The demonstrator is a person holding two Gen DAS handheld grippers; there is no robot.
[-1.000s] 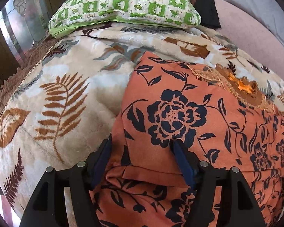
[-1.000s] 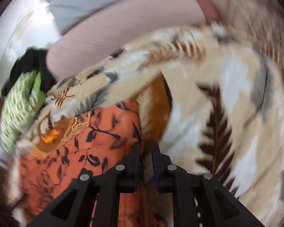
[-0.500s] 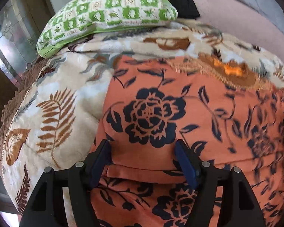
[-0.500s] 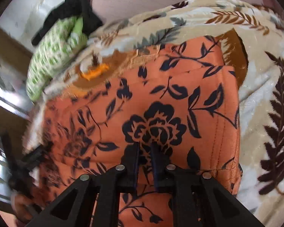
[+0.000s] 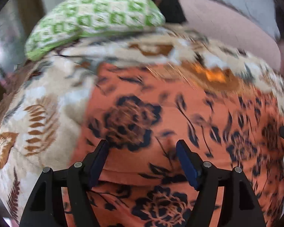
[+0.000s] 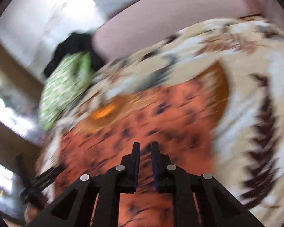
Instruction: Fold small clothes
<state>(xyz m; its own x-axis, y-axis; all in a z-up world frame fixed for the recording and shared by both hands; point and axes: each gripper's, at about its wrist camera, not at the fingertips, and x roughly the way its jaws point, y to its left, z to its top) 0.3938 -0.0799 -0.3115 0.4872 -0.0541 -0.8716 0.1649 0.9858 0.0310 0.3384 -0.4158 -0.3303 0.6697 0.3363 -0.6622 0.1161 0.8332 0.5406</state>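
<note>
left gripper [image 5: 142,149]: fingers wide apart, over the near part of the orange flower cloth [image 5: 179,113], holding nothing | right gripper [image 6: 145,149]: fingers close with a thin gap, nothing in it, over the same cloth | cloth lies flat on the leaf blanket [image 5: 47,104] | green pillow [image 5: 96,17] at the blanket's far edge | both views blurry

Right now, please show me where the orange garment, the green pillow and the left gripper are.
orange garment [image 5: 179,113]: left wrist view, on the flat middle of the cloth.
green pillow [image 5: 96,17]: left wrist view, on the patterned top face.
left gripper [image 5: 142,151]: left wrist view, midway between its open fingertips.
</note>
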